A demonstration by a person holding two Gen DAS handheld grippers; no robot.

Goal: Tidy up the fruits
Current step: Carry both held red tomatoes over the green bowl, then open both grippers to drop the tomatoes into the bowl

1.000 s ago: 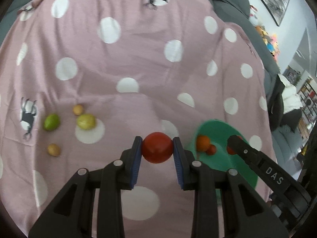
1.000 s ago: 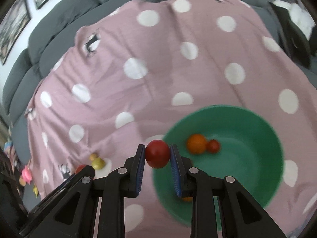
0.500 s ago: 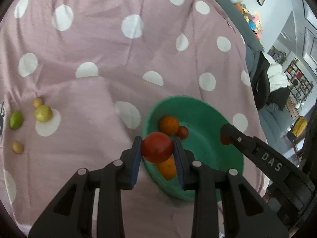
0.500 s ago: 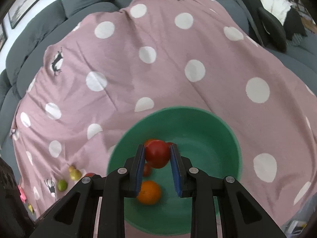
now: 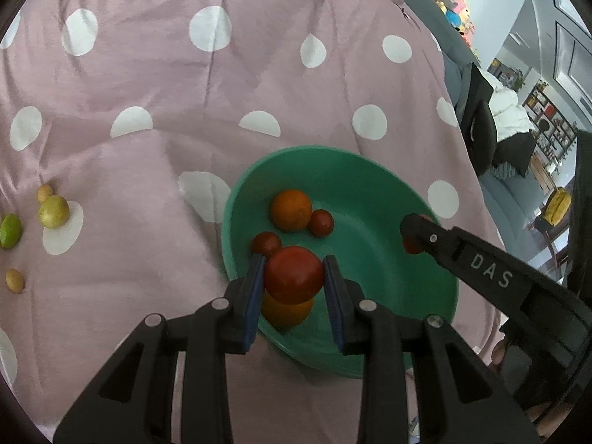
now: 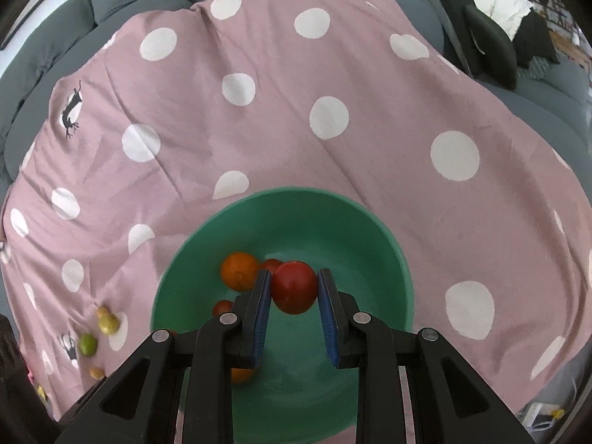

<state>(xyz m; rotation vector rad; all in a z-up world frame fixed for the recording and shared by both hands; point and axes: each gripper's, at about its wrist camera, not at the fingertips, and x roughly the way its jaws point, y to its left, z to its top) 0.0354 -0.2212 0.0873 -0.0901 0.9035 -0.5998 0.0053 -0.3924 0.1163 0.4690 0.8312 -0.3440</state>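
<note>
My left gripper is shut on a large red tomato and holds it over the near left part of a green bowl. My right gripper is shut on another red tomato over the same bowl. In the bowl lie an orange, two small red fruits and a second orange under the left tomato. The right gripper's finger shows in the left wrist view above the bowl's right side.
The bowl sits on a pink cloth with white dots. Left of the bowl lie a lime, a yellow-green fruit and two small yellowish fruits. A grey sofa lies behind the cloth.
Both grippers have moved over the bowl with their tomatoes; the left one came from the left over the cloth. The bowl now lies close under both.
</note>
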